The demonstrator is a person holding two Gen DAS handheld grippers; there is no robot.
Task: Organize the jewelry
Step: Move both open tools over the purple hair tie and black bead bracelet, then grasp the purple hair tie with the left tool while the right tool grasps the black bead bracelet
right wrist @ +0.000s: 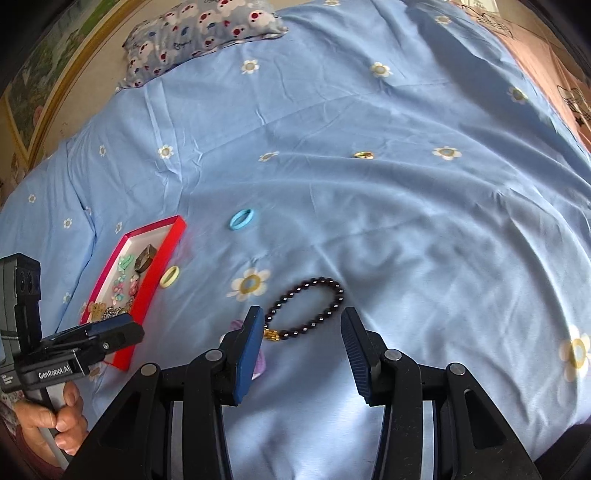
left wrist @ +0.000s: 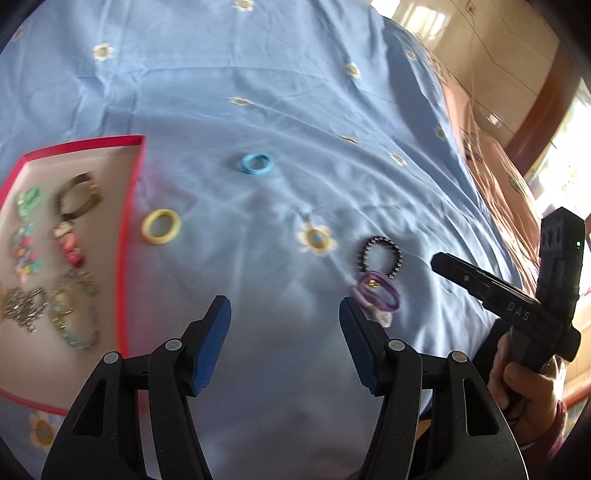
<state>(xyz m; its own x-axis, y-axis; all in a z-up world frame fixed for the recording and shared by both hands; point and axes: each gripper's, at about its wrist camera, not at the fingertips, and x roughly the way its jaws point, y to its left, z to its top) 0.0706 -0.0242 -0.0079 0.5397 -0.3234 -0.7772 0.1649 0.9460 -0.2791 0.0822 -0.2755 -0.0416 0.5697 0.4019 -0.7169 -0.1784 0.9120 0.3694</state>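
Observation:
A red-rimmed box lies on the blue bedsheet at the left and holds several pieces of jewelry; it also shows in the right wrist view. Loose on the sheet are a yellow ring, a blue ring, a dark bead bracelet and a purple hair tie. My left gripper is open and empty above the sheet, with the purple tie by its right finger. My right gripper is open and empty just before the bead bracelet. The purple tie is mostly hidden behind its left finger.
A small gold piece lies far out on the sheet. A patterned pillow lies at the far left. A pink blanket borders the sheet on the right. The right gripper's body is close at the right.

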